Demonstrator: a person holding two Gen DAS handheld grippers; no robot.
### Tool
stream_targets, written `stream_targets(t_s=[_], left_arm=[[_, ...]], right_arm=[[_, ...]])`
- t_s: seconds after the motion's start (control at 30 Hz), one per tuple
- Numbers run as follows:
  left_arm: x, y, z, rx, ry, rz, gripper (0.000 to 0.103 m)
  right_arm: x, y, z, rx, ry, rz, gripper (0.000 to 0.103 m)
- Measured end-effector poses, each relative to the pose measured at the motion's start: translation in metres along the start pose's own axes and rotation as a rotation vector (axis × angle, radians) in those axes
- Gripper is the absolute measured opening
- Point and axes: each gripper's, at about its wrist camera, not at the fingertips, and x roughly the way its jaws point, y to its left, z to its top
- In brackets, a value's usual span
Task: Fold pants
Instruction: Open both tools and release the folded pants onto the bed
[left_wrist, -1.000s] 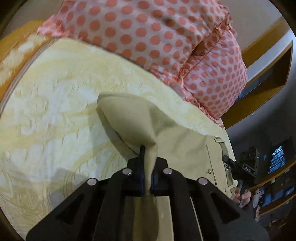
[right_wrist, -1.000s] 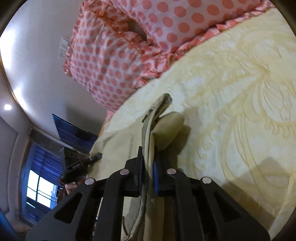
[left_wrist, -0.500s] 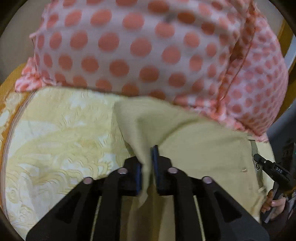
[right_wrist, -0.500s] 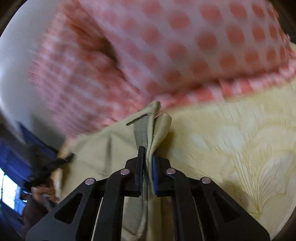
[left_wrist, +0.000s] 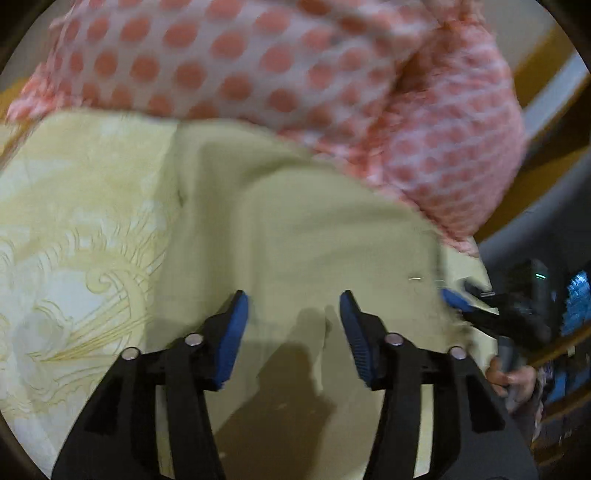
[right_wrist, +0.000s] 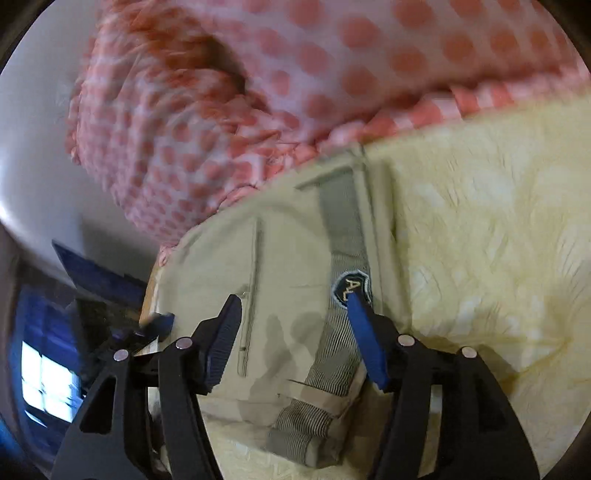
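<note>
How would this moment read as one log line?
left hand-held gripper: open | right hand-held gripper: open | pants: lying folded on bedspread

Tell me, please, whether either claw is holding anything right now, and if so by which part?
Nothing is held. The left claw and right claw are both open above the khaki pants, which lie flat on the bed.

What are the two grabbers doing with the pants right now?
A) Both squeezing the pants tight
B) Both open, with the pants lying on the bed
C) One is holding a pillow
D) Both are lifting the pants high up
B: the left gripper and right gripper both have their fingers spread apart, and the khaki pants lie flat on the yellow bedspread.
</note>
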Motion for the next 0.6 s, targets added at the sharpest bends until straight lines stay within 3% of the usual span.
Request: stream_targets(t_s=[0.07,0.1,0.17,0.2,0.33,0.47,0.6], left_arm=[[-0.003,-0.001,0.002,-0.001,-0.018,0.051,0.044],[-0.006,-0.001,0.001,-0.005,-0.021,0.076,0.046],[-0.028,-0.009,-0.012,0.036,-0.060,0.157,0.064],[-0.039,-0.009,-0.019,0.068,-0.082,0.175,0.067],[-0.095,-0.038,-0.084,0.190,-0.211,0.290,0.098],[-0.120,-0.054,-0.163,0.250,-0.255,0.337,0.101],[-0.115,-0.058,-0.207,0.270,-0.260,0.397,0.101]], right_arm=[[-0.005,-0.005,-0.001,0.070,-0.009,-0.019,0.061],[-0.013,0.003,-0.006,0.057,-0.028,-0.105,0.063],[-0.029,0.026,-0.022,-0.060,-0.079,-0.285,0.082],[-0.037,0.034,-0.033,-0.107,-0.101,-0.323,0.092],[-0.059,0.066,-0.103,-0.315,-0.170,-0.433,0.102],[-0.056,0.081,-0.178,-0.495,-0.183,-0.465,0.102],[-0.043,0.089,-0.225,-0.592,-0.247,-0.537,0.102]])
